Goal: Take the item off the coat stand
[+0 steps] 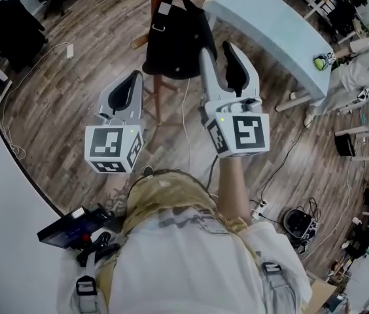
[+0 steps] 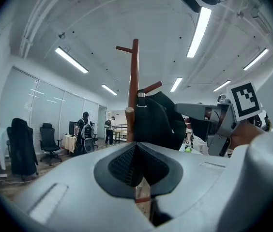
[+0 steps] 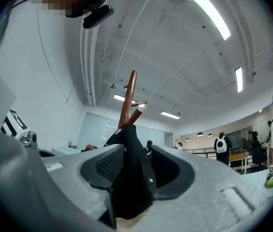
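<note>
Two grey hand-held tools reach forward from the person's white-shirted chest, each carrying a cube with black-and-white square markers at its rear. The left tool (image 1: 133, 77) points level, with its ribbed black pads pressed together and nothing between them (image 2: 135, 151). It sits just left of the stand and does not touch the bag. The right tool (image 1: 218, 51) is raised a little higher and tilted slightly upward, its jaws spread wide. In the right gripper view a fold of black fabric stands in the gap between the pads (image 3: 136, 153), and the pads do not press on it.

That fabric belongs to the soft black bag (image 1: 175, 44), which hangs on the brown wooden coat stand (image 1: 158, 100) by a strap with a pale buckle near one of the upper pegs. In the left gripper view the bag (image 2: 158, 120) bulges to the right of the upright pole (image 2: 133, 81).

Beyond the stand is a pale blue-white table (image 1: 269, 25), set on the wood-plank floor (image 1: 60, 97), where cables trail. Farther off stand black office chairs (image 2: 22, 149), and a person in white (image 1: 361, 70) is at the right edge.
</note>
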Tool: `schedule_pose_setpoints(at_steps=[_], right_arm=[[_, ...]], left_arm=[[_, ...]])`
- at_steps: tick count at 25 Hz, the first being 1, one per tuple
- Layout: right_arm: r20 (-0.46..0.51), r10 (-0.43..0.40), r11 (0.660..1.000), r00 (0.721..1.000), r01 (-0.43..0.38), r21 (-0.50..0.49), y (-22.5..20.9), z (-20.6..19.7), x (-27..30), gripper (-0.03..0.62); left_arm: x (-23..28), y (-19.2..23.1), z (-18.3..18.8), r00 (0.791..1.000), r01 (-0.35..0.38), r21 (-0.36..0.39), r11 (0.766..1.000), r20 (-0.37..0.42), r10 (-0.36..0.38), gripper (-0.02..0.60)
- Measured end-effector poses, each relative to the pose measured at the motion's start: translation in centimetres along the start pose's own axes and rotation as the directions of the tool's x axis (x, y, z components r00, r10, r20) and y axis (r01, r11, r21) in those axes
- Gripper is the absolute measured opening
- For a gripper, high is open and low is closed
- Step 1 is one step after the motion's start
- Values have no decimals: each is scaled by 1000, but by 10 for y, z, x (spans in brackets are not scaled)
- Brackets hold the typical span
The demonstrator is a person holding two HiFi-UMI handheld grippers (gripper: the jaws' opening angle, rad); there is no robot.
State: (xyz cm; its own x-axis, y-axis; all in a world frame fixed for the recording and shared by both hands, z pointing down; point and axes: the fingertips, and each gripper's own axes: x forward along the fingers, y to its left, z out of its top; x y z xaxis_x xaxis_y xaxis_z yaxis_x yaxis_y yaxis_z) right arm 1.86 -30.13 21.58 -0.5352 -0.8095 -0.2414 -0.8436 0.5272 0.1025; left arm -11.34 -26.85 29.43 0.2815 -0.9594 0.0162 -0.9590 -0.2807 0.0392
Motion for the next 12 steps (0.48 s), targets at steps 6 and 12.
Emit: schedule_pose_setpoints(at_steps=[6, 12], right_arm=[[-111, 139, 989, 984, -133, 57, 7, -27, 19, 188], [-51, 137, 991, 989, -137, -6, 16, -8, 13, 5]], left_arm=[[5, 10, 0, 1000, -18, -11, 1000, 1, 18, 2], [4, 15, 5, 1000, -15, -11, 1000, 17, 15, 2]])
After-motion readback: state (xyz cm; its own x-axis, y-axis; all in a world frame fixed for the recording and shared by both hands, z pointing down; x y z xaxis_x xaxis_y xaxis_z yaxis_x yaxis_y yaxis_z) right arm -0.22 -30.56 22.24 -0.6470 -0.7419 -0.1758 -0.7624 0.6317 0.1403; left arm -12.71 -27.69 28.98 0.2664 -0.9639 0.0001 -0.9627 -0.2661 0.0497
